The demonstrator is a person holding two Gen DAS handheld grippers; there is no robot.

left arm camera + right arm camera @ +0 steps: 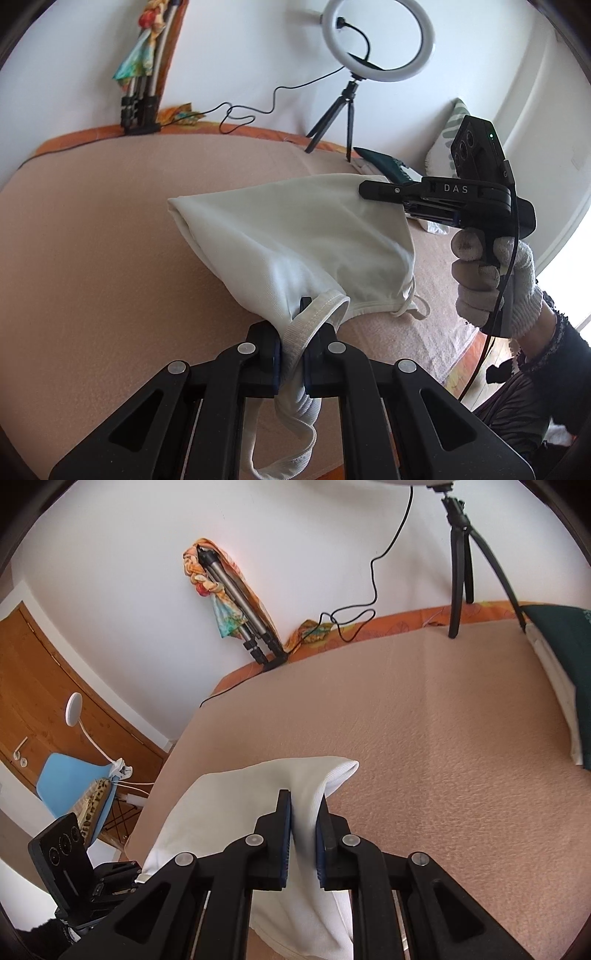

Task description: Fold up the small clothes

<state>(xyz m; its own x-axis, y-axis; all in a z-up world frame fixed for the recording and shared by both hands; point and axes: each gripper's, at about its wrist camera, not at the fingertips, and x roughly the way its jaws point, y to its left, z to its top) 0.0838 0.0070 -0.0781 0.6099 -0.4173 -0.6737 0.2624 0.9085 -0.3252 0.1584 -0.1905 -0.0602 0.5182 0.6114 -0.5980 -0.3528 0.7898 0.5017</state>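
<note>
A small white garment (295, 236) with ribbed hems and thin straps is held up between both grippers over the beige bed cover (110, 229). My left gripper (308, 314) is shut on its ribbed edge, and a loop of hem hangs below the fingers. My right gripper (364, 188), held by a gloved hand, is shut on the far edge. In the right wrist view the right gripper (303, 805) is shut on the white garment (229, 801), which drapes down to the left. The left gripper's body (66, 864) shows at the lower left.
A ring light on a small tripod (376, 40) stands at the back of the bed, its cable trailing left. A folded tripod with a colourful scarf (142, 74) leans on the wall. A dark green folded item (565, 657) and a pillow (443, 144) lie at the right.
</note>
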